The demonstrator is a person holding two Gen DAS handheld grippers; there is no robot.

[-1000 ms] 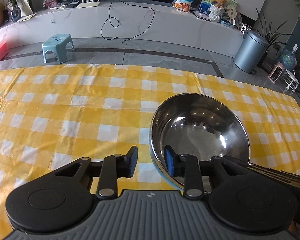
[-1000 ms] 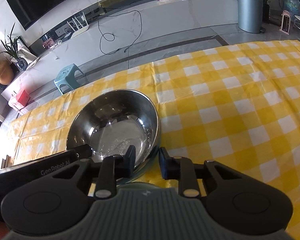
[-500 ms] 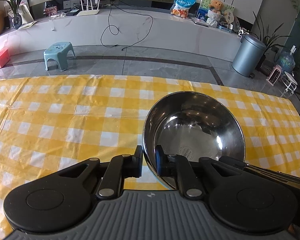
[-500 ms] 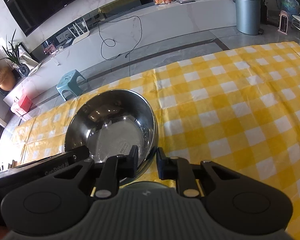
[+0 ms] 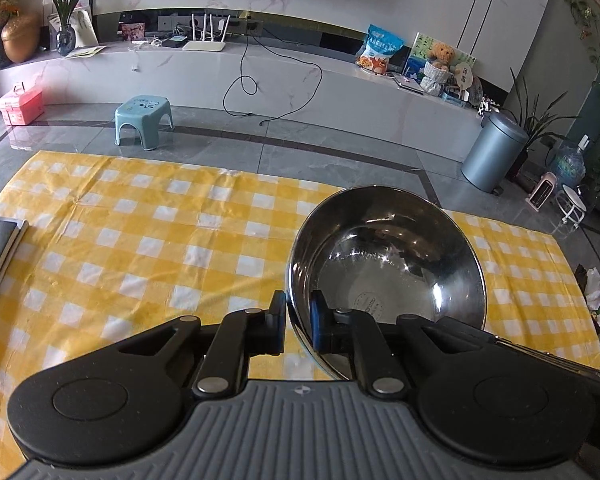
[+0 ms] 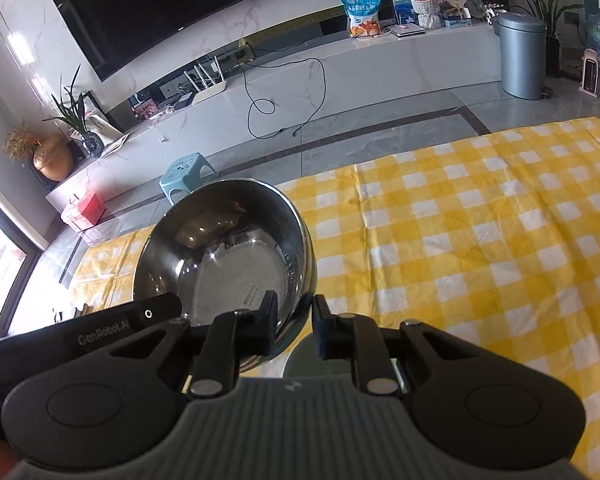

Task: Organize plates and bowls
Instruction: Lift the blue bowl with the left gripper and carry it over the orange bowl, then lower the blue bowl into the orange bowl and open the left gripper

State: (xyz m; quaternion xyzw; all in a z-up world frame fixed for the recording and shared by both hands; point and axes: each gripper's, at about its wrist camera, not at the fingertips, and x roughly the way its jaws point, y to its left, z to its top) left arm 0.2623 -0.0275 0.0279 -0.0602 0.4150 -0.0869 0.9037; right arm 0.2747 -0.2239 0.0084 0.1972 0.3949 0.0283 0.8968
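Observation:
A shiny steel bowl [image 5: 396, 268] is held up above the yellow checked tablecloth [image 5: 140, 248], tilted. My left gripper [image 5: 298, 324] is shut on its left rim, one finger inside and one outside. My right gripper [image 6: 294, 326] is shut on the bowl's right rim [image 6: 304, 280]; the bowl [image 6: 228, 256] fills the middle of the right wrist view. A pale round dish [image 6: 312, 362] shows just below the bowl, mostly hidden by my right gripper. The left gripper's body [image 6: 80, 332] shows at the lower left of the right wrist view.
A dark flat tray or book edge [image 5: 0, 256] lies at the table's left side. Beyond the table's far edge are grey floor, a teal stool [image 5: 142, 114], a grey bin [image 5: 494, 152] and a long white counter.
The bowl has risen off the table with both grippers on its rim. The left gripper closed on the rim from open a second ago. Both views now look higher into the room.

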